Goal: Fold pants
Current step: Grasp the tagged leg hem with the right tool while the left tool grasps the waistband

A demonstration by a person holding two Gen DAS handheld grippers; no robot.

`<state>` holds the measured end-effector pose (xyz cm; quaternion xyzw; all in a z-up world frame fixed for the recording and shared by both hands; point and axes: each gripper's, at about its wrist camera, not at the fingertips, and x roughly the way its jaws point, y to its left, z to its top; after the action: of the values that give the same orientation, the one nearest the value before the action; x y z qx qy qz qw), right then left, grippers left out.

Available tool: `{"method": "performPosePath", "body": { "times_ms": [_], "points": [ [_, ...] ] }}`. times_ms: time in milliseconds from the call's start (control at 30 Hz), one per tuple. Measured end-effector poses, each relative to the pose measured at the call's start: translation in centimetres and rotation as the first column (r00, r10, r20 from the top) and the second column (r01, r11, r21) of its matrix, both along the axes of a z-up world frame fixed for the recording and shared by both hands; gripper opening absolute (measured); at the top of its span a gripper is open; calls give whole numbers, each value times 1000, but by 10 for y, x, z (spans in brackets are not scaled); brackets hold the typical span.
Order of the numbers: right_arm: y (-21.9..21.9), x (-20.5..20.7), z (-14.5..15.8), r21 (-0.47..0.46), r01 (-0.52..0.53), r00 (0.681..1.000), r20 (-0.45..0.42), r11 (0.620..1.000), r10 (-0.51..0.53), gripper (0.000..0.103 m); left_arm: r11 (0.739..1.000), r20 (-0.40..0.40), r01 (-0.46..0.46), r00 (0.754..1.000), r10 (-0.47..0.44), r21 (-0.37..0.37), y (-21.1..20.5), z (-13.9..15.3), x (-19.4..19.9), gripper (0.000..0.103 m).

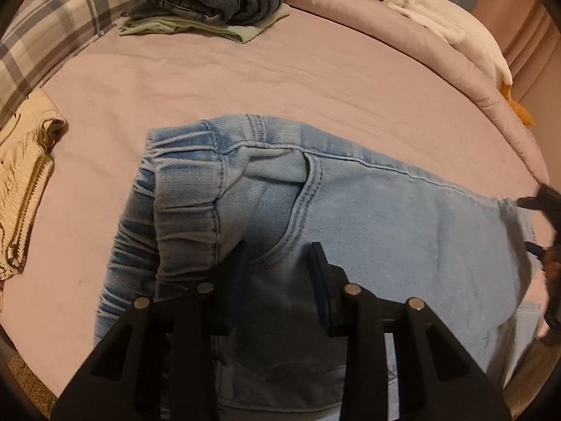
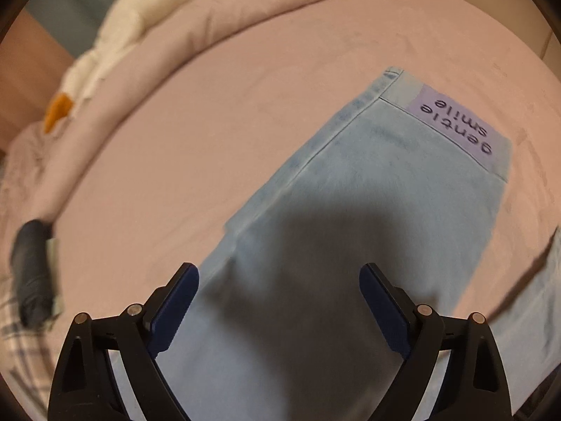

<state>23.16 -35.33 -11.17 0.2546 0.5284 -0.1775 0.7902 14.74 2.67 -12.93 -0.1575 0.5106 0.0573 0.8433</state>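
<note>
Light blue jeans (image 1: 368, 217) lie flat on the pink bed sheet (image 1: 210, 80), elastic waistband (image 1: 182, 189) to the left, legs running right. My left gripper (image 1: 280, 256) is open just above the hip and pocket area, holding nothing. In the right wrist view a pant leg (image 2: 368, 193) stretches away to its cuff, which carries a purple "gentle smile" label (image 2: 459, 122). My right gripper (image 2: 280, 280) is open wide above that leg, empty, its shadow on the denim. The right gripper also shows at the left wrist view's right edge (image 1: 540, 224).
A stack of folded dark and green clothes (image 1: 210, 0) sits at the far side of the bed. A cream knit garment (image 1: 24, 182) lies at the left. A white plush goose (image 1: 438, 24) lies on the rolled pink quilt (image 2: 217, 17). A plaid pillow (image 1: 52, 28) is at the far left.
</note>
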Motion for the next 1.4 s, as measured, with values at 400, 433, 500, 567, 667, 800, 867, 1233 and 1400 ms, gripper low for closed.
{"method": "performPosePath", "body": {
  "times_ms": [400,433,500,567,667,800,867,1233,1400],
  "points": [
    [11,27,-10,-131,9,998,-63,991,-17,84,986,2,14,1000,-14,-169,-9,23,-8,51],
    [11,23,-7,-147,12,998,-60,989,-21,72,984,8,18,1000,-17,-175,-12,26,-10,58],
    [14,23,4,-162,-3,999,-48,987,-5,49,984,16,26,1000,-23,-174,-20,32,-11,65],
    [14,13,12,-103,-18,1000,-16,995,17,16,983,13,31,1000,-29,-181,-25,36,-10,67],
    [9,-26,36,-3,8,994,106,1000,-8,11,972,21,39,999,-35,-231,-34,45,-8,72],
    [14,-94,67,41,-14,963,268,999,3,11,960,11,29,1000,-27,-279,-45,54,3,74],
    [15,-130,73,72,-20,948,318,997,-4,11,951,0,23,1000,-24,-309,-50,56,11,75],
    [-16,-200,18,89,-65,952,304,994,35,11,971,-210,-11,977,-41,-241,-93,18,91,73],
    [-17,-196,18,69,-86,949,310,994,60,11,971,-192,-53,981,8,-231,-76,19,86,17]
  ]
}}
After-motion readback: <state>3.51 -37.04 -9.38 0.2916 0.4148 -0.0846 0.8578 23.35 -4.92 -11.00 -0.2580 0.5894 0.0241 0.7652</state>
